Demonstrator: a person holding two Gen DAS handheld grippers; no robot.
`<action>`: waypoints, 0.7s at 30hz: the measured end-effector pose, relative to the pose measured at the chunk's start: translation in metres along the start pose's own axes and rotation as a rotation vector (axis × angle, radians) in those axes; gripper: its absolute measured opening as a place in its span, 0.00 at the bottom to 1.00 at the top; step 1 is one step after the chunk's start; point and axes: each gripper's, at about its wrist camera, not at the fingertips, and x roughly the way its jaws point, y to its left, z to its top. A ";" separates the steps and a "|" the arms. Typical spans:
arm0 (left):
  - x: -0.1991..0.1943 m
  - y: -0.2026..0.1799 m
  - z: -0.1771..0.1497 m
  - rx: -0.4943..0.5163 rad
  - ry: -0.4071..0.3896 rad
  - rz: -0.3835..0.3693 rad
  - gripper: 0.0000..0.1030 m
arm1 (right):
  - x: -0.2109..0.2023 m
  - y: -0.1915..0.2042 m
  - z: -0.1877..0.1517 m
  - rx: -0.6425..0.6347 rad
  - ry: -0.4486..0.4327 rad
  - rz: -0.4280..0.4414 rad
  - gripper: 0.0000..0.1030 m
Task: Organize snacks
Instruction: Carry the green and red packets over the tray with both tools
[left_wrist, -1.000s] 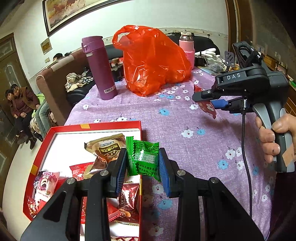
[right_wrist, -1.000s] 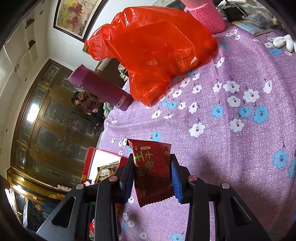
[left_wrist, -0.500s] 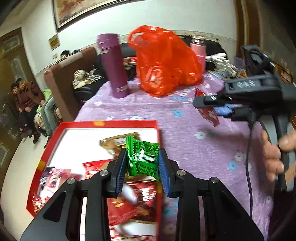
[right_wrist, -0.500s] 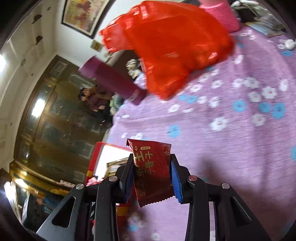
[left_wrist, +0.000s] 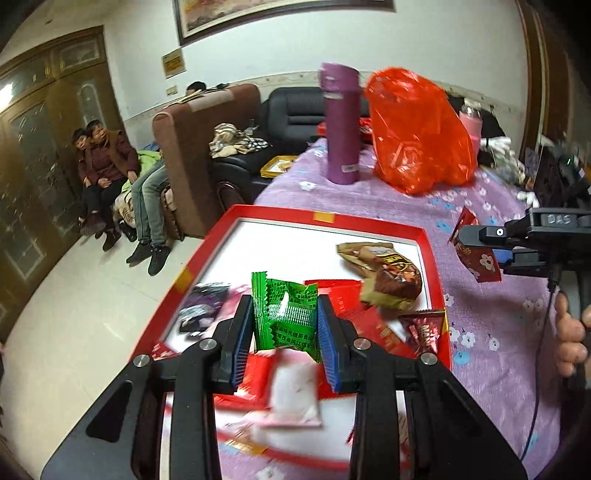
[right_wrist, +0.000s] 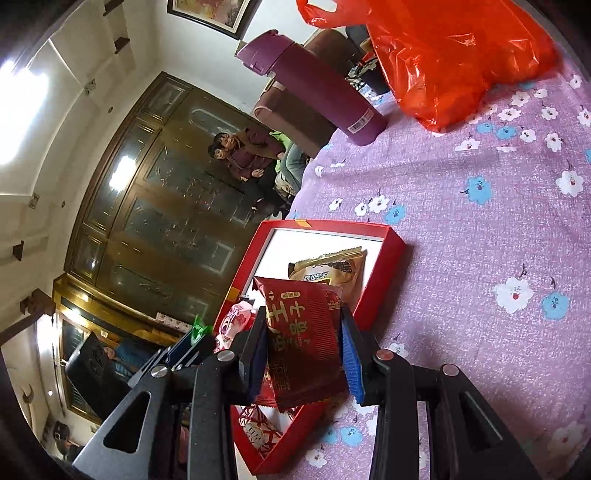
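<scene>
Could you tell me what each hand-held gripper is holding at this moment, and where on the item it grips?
The left hand-held gripper pinches a green snack packet by its side edges; the right hand-held gripper clamps a dark red snack packet across its middle.

The tabletop (left_wrist: 491, 325) has a purple cloth with white and blue flowers. On it stand a red box (left_wrist: 430, 258) at the near left, a purple bottle (left_wrist: 341, 140) and an orange bag (left_wrist: 417, 133) far behind, just beside each other
</scene>
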 end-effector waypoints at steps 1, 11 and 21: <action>-0.005 0.006 -0.003 -0.001 -0.008 0.000 0.30 | 0.001 -0.003 0.001 0.005 -0.003 0.006 0.36; -0.018 0.037 -0.005 -0.046 -0.046 0.009 0.30 | 0.039 0.036 0.003 0.091 -0.070 0.120 0.36; -0.001 0.043 0.001 -0.060 -0.018 0.083 0.30 | 0.076 0.050 -0.009 0.085 -0.036 0.272 0.36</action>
